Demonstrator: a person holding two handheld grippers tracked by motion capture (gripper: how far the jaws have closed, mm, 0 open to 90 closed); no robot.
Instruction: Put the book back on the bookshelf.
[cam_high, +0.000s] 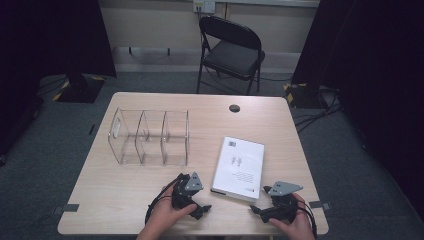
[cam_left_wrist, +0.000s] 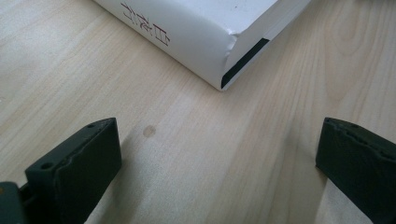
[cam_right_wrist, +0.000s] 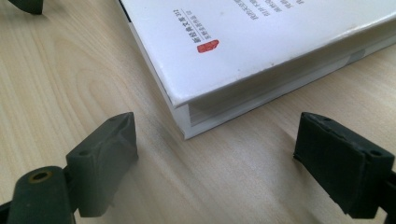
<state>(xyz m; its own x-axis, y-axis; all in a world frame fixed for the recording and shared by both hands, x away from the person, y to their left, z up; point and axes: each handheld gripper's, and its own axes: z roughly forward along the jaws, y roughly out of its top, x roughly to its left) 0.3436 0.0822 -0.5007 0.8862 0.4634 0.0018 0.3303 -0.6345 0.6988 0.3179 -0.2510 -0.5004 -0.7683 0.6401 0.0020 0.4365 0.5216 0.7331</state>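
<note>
A white book (cam_high: 238, 167) lies flat on the wooden table (cam_high: 125, 185), right of centre. My left gripper (cam_high: 204, 209) rests near the front edge just left of the book, jaws open and empty. In the left gripper view the book's spine corner (cam_left_wrist: 219, 51) lies a short way ahead of the left gripper (cam_left_wrist: 219, 163). My right gripper (cam_high: 255, 210) sits at the book's near right corner, also open. The right gripper view has the book's near corner (cam_right_wrist: 196, 112) just beyond the right gripper (cam_right_wrist: 219, 158), with nothing between them.
A clear plastic organizer (cam_high: 150, 136) with three compartments stands on the table's left half. A round cable hole (cam_high: 234, 108) is at the far edge. A black folding chair (cam_high: 230, 47) stands behind the table. Cables run across the floor at right.
</note>
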